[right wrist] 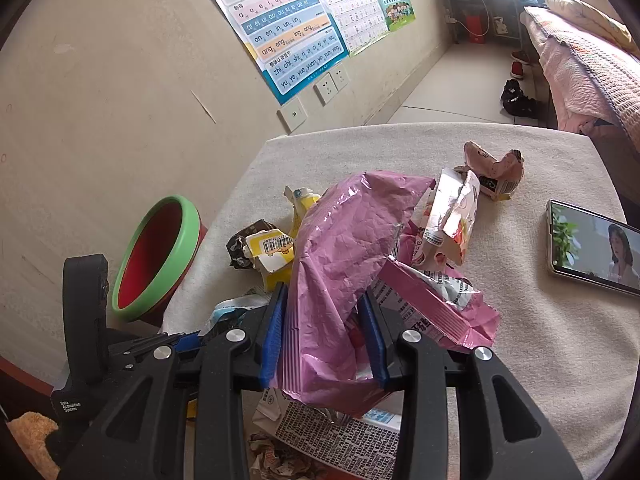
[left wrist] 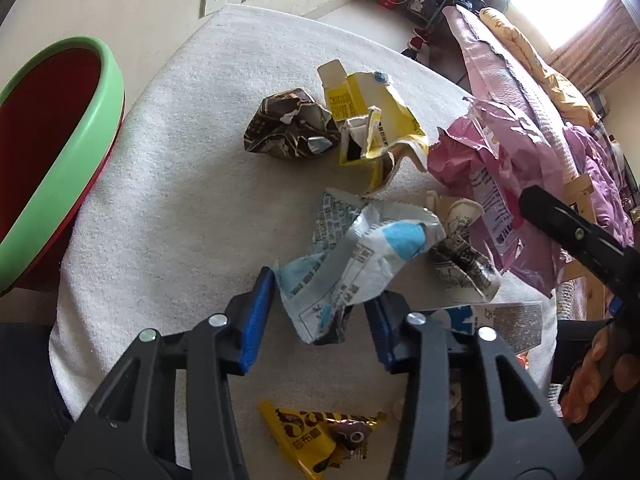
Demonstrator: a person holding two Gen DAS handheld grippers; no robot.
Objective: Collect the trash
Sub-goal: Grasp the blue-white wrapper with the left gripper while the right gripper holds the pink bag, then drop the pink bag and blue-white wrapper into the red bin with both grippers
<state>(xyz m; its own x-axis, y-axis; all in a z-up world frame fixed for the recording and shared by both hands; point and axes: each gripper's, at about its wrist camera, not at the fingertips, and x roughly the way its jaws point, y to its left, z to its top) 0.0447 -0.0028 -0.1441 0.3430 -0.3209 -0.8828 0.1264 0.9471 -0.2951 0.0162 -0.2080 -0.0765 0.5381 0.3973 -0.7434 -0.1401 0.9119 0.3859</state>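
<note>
Trash lies on a table under a white cloth [left wrist: 168, 184]. My left gripper [left wrist: 320, 312] has its blue pads around a crumpled white and blue wrapper [left wrist: 360, 252], held off the cloth. My right gripper [right wrist: 324, 336] has its pads closed on a large pink plastic bag [right wrist: 344, 248], lifted above the pile; that bag also shows in the left wrist view [left wrist: 500, 152]. A torn yellow carton [left wrist: 368, 120], a crumpled brown wrapper [left wrist: 288, 124] and a yellow snack wrapper [left wrist: 312, 436] lie on the cloth. The green-rimmed red bin [left wrist: 52, 152] stands left of the table, also in the right wrist view [right wrist: 156, 256].
A phone [right wrist: 592, 244] with a lit screen lies on the cloth at the right. A pink crumpled packet [right wrist: 496, 172] and a silver-lined packet [right wrist: 452, 216] lie beyond the bag. A bed [right wrist: 580, 52] stands at the far right; the wall with posters is at the left.
</note>
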